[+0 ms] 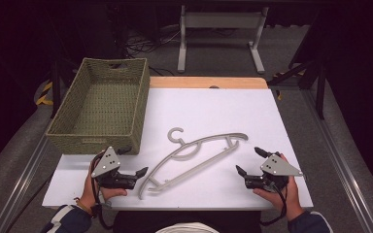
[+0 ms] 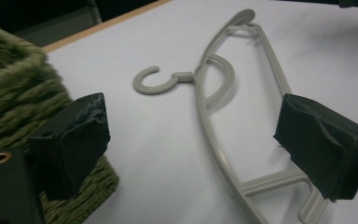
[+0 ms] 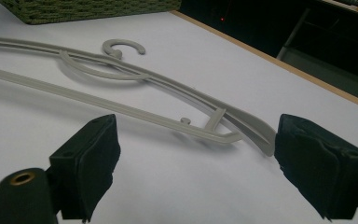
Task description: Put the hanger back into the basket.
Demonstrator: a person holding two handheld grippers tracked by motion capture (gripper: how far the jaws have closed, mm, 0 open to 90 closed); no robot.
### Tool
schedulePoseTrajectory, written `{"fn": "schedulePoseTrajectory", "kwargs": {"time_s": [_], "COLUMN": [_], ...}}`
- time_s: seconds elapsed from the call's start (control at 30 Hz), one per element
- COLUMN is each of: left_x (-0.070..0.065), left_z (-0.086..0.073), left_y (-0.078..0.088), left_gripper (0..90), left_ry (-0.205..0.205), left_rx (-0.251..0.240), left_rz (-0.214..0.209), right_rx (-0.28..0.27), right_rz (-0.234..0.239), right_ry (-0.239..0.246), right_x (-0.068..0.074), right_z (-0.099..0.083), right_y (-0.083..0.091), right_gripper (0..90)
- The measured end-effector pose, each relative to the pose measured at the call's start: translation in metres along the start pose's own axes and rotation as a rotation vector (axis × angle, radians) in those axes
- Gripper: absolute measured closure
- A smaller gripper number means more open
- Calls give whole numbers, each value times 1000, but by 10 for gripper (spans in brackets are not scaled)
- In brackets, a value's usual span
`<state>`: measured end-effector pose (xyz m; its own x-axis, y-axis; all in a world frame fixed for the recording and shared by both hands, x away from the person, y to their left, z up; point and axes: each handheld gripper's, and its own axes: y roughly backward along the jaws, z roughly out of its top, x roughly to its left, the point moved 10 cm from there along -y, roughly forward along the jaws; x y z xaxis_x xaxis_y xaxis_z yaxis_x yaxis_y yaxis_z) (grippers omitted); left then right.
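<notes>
The white tabletop [image 1: 213, 111] was brightly lit; surroundings fell into darkness. Both gripper views looked soft, the near jaws blurred.

Text: none can be read
Labels: none can be made out
Numbers and signs: none can be seen

High view: fixed overhead, facing forward and down across the table [image 1: 252, 104]. Both gripper views: low, close to the surface. Left faces 2 o'clock, right faces 10 o'clock. All three share the hanger [image 1: 194, 156] [image 2: 214, 116] [image 3: 135, 93].
</notes>
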<state>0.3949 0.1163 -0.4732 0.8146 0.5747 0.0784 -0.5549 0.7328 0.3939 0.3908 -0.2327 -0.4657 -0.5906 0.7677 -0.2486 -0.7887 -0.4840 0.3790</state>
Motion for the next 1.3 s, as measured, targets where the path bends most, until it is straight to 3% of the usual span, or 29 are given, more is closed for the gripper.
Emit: {"fn": "schedulePoseTrajectory", "kwargs": {"time_s": [0.13,0.33,0.4,0.47,0.53,0.6,0.7,0.8,0.97,1.03,1.3], "left_x": [-7,-15,-17,-13,-12,-9,-9,-11,-10,-13,-11], "left_z": [0,2,1,2,1,0,-2,-13,-14,-14,-11], "left_y": [-16,-46,-56,-65,-77,-85,-93,-102,-105,-106,-110], "left_gripper": [110,190,249,292,354,373,441,514,561,643,682], "left_ry": [10,-32,-37,-64,-69,-81,-65,-75,-46,-17,-9], "left_rx": [57,163,210,251,310,358,391,479,498,510,584], "left_rz": [-28,-71,-123,-94,-103,-79,-88,-98,-109,-125,-153], "right_rx": [3,20,24,27,33,35,42,53,57,67,95], "right_rz": [-4,6,7,7,7,9,19,28,36,41,60], "right_ry": [-11,12,16,19,14,18,23,32,38,44,50], "right_x": [-1,4,4,4,4,5,5,7,9,11,14], "right_z": [1,0,-1,-1,-3,-3,-4,-6,-6,-7,-11], "right_y": [0,-3,-4,-4,-4,-4,-5,-7,-7,-9,-12], "right_gripper": [147,152,152,153,155,157,161,165,166,168,168]}}
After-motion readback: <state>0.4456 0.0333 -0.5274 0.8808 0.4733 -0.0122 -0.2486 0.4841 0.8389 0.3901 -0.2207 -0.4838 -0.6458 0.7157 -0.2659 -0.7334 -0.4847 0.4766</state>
